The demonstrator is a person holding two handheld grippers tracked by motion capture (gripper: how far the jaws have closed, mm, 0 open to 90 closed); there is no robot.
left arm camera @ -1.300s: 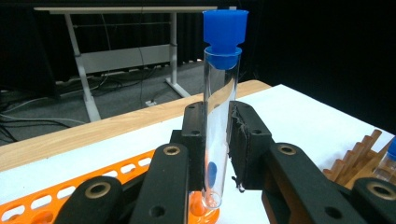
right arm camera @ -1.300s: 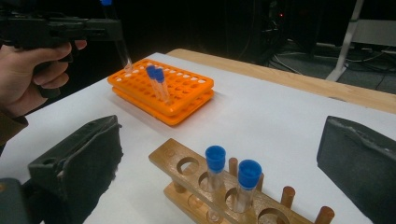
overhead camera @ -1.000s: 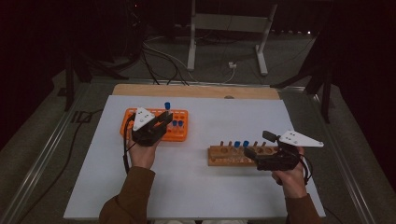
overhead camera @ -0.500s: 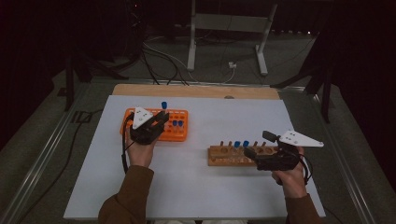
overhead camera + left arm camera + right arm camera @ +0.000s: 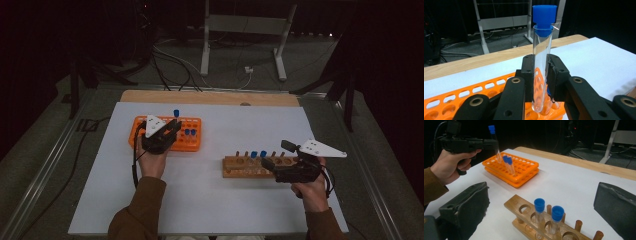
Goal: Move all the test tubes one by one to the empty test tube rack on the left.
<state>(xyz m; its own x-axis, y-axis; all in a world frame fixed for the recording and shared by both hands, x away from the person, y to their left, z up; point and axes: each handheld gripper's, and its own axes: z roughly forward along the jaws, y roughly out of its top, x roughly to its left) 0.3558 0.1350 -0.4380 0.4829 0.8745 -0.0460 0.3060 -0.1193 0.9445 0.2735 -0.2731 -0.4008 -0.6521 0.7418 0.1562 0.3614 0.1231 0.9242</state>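
Looking across the white table (image 5: 210, 200), we found wide bare room between the orange rack (image 5: 192, 145) at ten o'clock and the wooden rack (image 5: 235, 167) at four o'clock, both well inside the edges. Our left gripper (image 5: 540, 72) pinched the blue-capped test tube (image 5: 541, 57) low on its glass, one pad on either side; the tube stood upright, its base just above the orange rack's holes. Our left hand (image 5: 150, 162) held level over that rack's near edge. Our right gripper (image 5: 541, 202) sat with jaws spread wide, nothing between them, facing the wooden rack and its two capped tubes (image 5: 547, 217).
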